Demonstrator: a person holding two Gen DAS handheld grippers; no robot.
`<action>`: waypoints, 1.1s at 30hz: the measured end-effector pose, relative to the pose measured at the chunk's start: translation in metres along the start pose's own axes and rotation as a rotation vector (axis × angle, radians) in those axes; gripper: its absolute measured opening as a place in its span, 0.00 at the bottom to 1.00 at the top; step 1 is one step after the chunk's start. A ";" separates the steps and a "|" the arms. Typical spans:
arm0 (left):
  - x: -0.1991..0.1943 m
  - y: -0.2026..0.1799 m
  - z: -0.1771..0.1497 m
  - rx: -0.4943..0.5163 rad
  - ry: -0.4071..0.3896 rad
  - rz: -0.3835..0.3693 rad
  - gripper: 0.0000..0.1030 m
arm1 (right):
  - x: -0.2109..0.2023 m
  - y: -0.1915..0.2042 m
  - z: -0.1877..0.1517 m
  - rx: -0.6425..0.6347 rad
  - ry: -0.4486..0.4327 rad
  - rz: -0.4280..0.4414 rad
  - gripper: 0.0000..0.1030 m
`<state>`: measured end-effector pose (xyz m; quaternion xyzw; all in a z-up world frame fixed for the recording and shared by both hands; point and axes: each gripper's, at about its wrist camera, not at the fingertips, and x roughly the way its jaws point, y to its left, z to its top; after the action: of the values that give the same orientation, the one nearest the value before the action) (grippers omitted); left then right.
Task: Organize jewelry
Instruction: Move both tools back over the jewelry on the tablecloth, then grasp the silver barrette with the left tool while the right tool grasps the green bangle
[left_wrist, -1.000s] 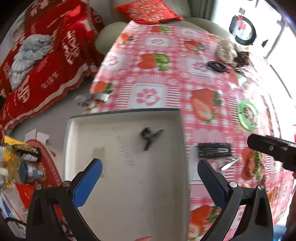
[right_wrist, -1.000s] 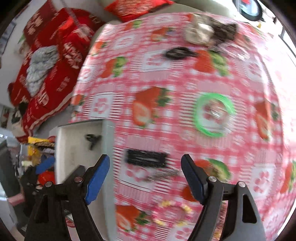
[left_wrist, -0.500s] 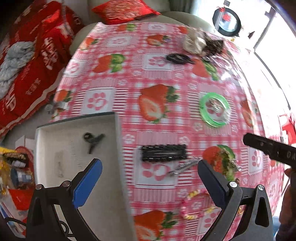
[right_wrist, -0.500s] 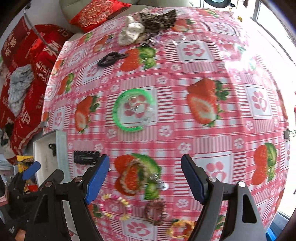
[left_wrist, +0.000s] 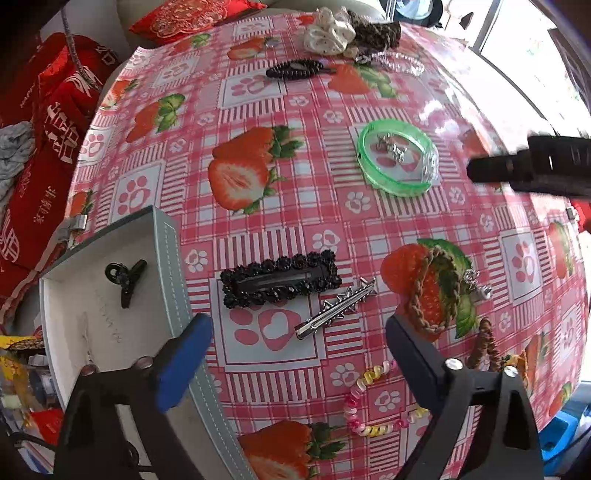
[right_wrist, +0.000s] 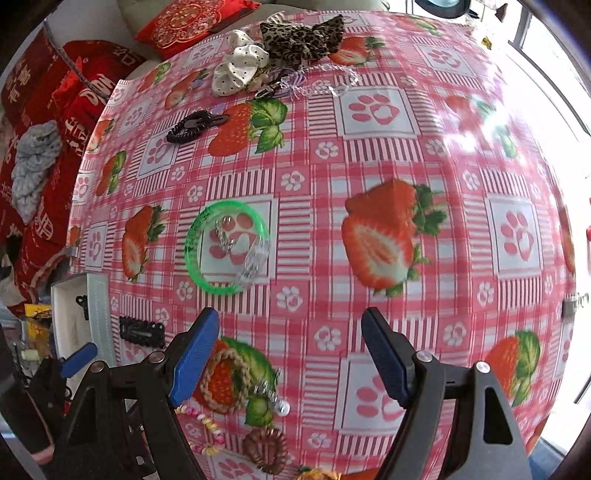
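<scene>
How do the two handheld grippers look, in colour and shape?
Both look alike: the left gripper and the right gripper have black plastic frames with silver rivets, and two angled fingers with blue pads.

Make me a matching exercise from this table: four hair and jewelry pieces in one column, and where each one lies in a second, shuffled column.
Things:
1. small black claw clip
2. silver spiked clip
3. green bangle
4. white dotted scrunchie

Places:
A. at the far end of the table, beside the leopard-print bow
B. on the cloth, ringed around small silver pieces
C. inside the grey tray
D. on the cloth, just right of the black beaded barrette

Pairs: 1-C, 2-D, 3-B, 4-A
</scene>
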<state>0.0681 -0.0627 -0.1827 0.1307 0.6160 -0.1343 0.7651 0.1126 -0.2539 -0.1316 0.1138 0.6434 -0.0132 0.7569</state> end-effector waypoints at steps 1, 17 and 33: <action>0.002 0.000 0.000 -0.006 0.005 -0.002 0.96 | 0.001 0.001 0.002 -0.006 -0.001 0.001 0.79; 0.030 -0.002 0.002 -0.009 0.047 -0.034 0.69 | 0.043 0.021 0.049 -0.156 0.018 -0.097 0.55; 0.026 -0.037 0.010 0.028 0.024 -0.085 0.23 | 0.051 0.046 0.048 -0.252 -0.027 -0.172 0.10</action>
<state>0.0691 -0.1021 -0.2068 0.1166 0.6282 -0.1739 0.7494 0.1752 -0.2113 -0.1675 -0.0381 0.6372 0.0015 0.7698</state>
